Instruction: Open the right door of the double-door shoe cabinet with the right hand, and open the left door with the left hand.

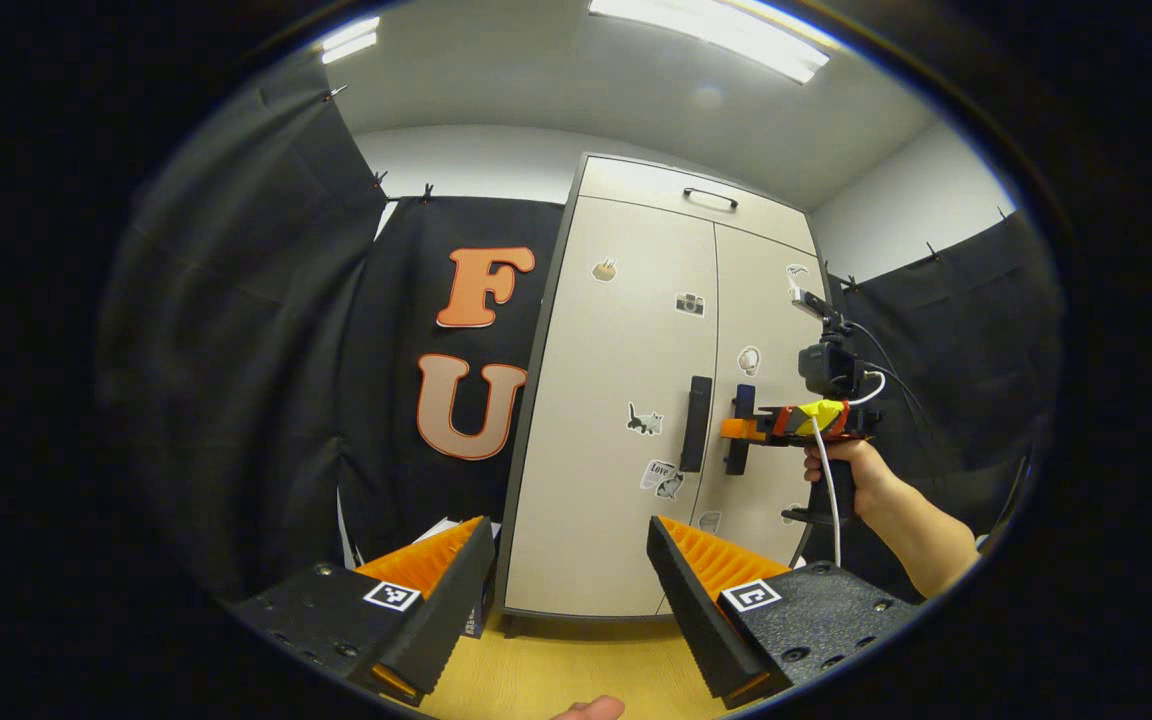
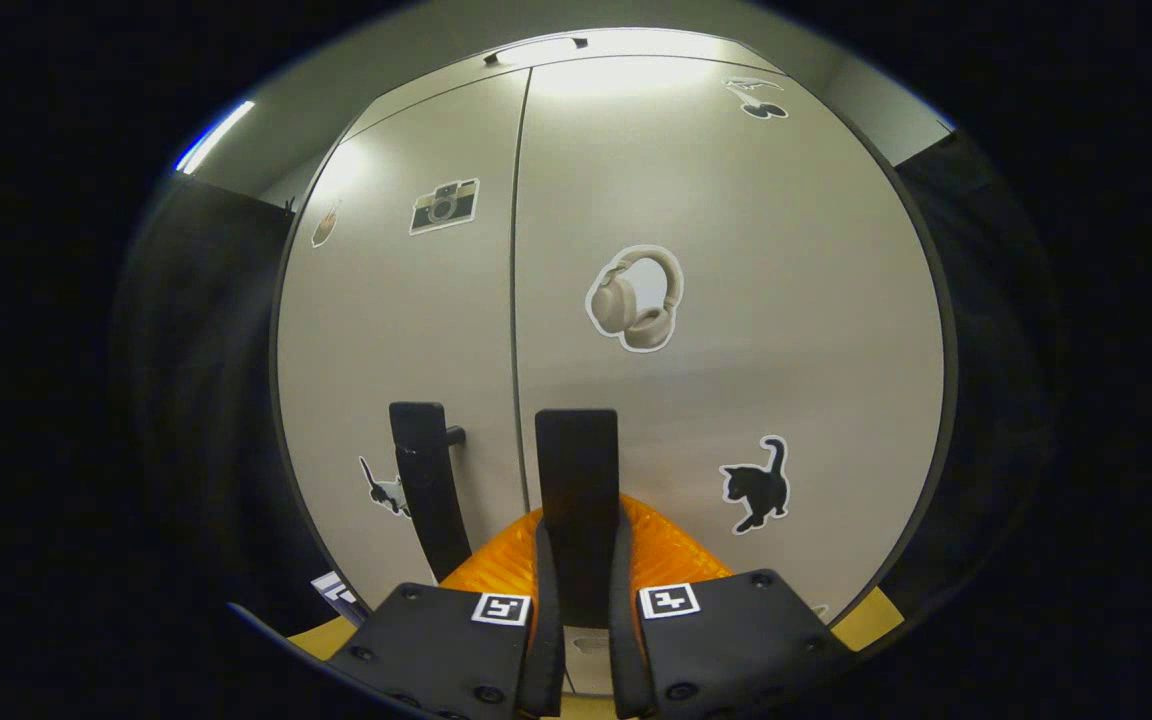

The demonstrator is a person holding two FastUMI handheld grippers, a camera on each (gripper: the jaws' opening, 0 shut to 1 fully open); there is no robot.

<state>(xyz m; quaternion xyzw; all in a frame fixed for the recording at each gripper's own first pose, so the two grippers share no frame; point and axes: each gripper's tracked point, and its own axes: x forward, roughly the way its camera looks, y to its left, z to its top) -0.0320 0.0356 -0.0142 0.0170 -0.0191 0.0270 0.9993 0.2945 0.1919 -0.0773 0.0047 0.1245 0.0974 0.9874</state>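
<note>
Both doors shut, right gripper (image 2: 576, 600) clamped on right door handle (image 2: 576, 480), left gripper (image 1: 566, 590) wide open, well back.

Right gripper (image 2: 576, 600) clamped with both fingers (image 2: 546, 620) on right door handle (image 2: 577, 480); left door handle (image 2: 426, 480) just beside, both shoe cabinet (image 2: 736, 250) doors closed.
</note>
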